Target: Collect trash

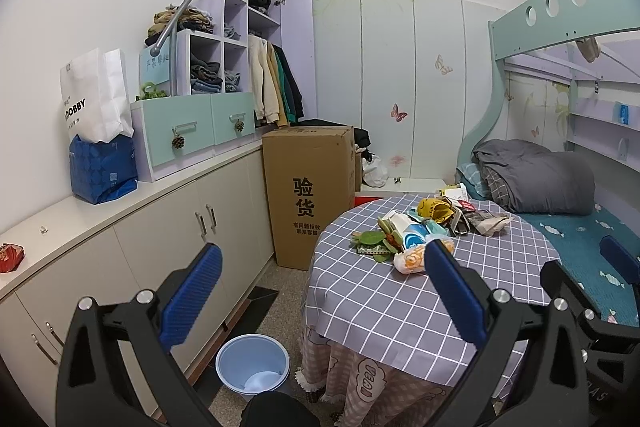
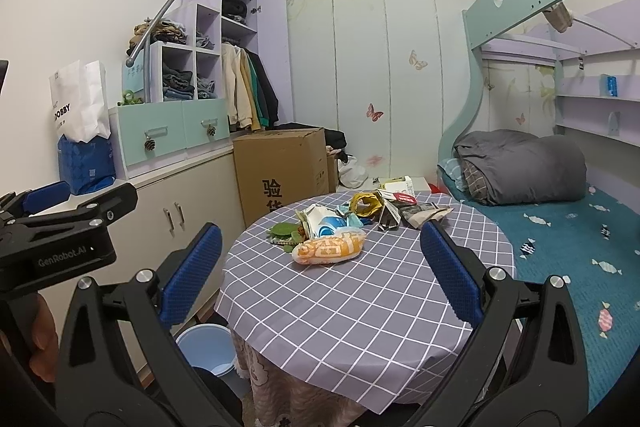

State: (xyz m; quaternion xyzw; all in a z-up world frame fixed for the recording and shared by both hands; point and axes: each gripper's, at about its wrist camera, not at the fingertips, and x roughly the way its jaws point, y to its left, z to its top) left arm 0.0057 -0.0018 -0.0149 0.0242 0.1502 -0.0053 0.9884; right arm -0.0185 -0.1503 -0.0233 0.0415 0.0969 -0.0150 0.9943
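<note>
Trash pile (image 2: pixel 352 223) on table (image 2: pixel 360 307); bin (image 1: pixel 253 367) below.

Even, soft indoor light; sharp focus, edges bent and darkened.

The left gripper (image 1: pixel 322 291) hangs with jaws spread wide and empty above the near edge of the table (image 1: pixel 400 307). A trash pile (image 1: pixel 424 231) lies far on it; a blue bin (image 1: pixel 253 367) stands on the floor, near left.
</note>
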